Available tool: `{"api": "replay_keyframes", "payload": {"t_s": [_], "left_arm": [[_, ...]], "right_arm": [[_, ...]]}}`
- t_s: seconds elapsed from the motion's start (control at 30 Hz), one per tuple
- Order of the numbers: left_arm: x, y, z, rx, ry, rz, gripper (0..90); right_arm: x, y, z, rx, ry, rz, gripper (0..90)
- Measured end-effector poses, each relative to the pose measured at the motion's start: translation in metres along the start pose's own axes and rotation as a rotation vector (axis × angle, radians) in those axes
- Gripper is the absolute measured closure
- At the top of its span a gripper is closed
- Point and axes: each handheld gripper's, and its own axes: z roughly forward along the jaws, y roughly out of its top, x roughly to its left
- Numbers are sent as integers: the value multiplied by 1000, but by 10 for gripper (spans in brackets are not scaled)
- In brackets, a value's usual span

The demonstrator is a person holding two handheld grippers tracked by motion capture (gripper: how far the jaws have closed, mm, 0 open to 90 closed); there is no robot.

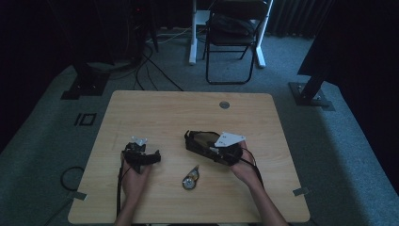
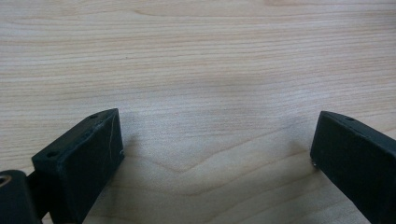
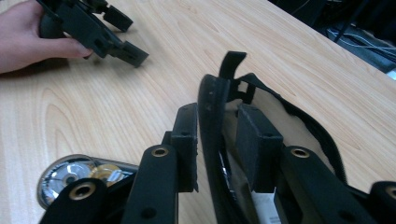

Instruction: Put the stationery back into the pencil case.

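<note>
Your right gripper (image 3: 217,140) pinches the black pouch's (image 1: 203,141) stiff rim; your left gripper (image 2: 217,154) (blocky jaws spread) holds nothing over pale woodgrain table (image 1: 164,113)

No readable text, label or number appears anywhere.

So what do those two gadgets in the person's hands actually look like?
Both are matte black handheld grippers with two blocky, screw-holed jaws. The right gripper carries a grey three-cornered plate; the left gripper has a smaller grey plate. Black cables trail back. Forearms are bare, with no sleeves visible.
</note>
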Motion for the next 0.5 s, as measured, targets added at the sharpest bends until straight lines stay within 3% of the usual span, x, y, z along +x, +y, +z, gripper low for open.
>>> {"api": "replay_keyframes", "payload": {"t_s": [0.5], "left_arm": [[0, 0, 0, 0, 0, 1, 27]], "right_arm": [[17, 2, 8, -4, 36, 5, 635]]}}
